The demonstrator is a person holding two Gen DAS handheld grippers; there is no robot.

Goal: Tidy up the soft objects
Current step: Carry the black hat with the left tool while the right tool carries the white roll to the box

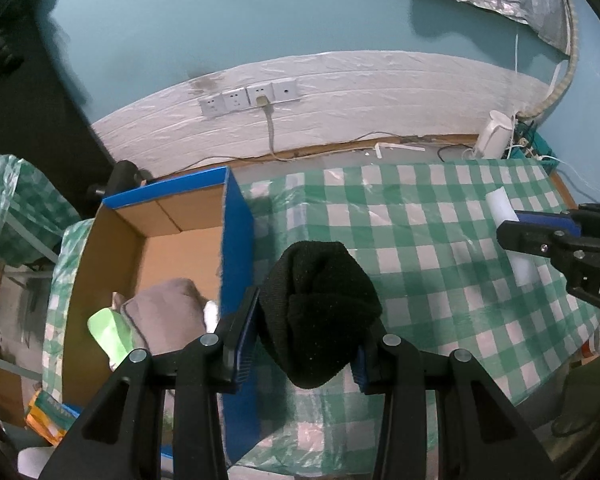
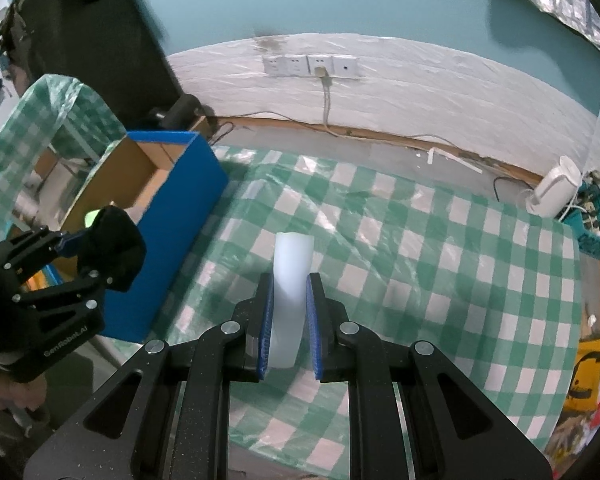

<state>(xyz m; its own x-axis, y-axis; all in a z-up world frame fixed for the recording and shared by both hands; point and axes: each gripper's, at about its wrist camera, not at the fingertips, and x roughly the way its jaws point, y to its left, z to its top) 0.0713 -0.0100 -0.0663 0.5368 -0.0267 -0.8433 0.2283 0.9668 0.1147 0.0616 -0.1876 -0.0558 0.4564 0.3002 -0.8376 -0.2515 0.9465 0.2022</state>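
Fingers of the left gripper (image 1: 306, 330) clamp a bulky black knit sock (image 1: 318, 312) beside the blue cardboard box (image 1: 238, 240); the right gripper (image 2: 288, 332) pinches a smooth white foam strip (image 2: 291, 276), its long axis pointing away, above the checked tablecloth (image 2: 420, 260).

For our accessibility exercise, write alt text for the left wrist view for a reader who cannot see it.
The left gripper holds a black knit hat above a green checked tablecloth, beside an open blue box holding a grey cloth. At right, the right gripper grips a white strip.
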